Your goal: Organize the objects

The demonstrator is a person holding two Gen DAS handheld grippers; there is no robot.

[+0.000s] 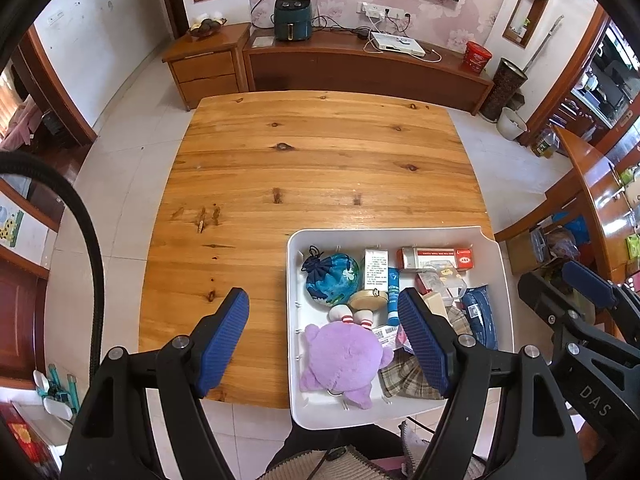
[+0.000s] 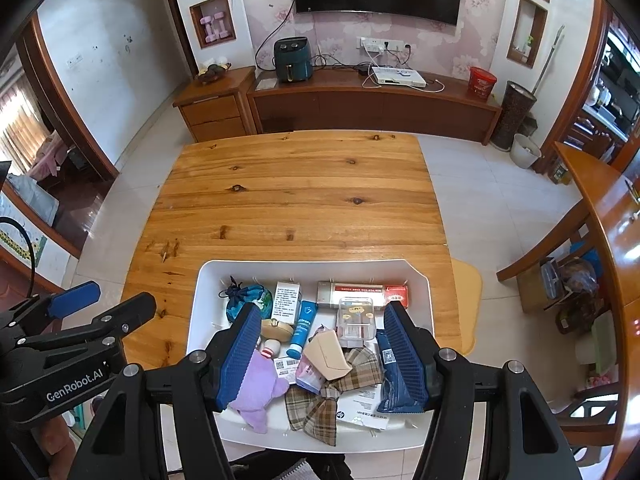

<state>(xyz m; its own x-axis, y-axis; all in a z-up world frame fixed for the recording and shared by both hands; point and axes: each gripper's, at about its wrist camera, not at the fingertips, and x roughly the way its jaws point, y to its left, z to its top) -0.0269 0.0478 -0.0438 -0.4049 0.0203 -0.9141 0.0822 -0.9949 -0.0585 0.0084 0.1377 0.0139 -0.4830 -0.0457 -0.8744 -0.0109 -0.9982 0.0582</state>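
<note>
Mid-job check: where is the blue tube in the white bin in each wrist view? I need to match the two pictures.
Left wrist: the blue tube stands on end in the white bin, just beyond the left claw's right finger, partly hidden by it.
Right wrist: it lies mid-bin, between the right claw's fingers.
Shared landmark: the white printed box just left of the tube.
</note>
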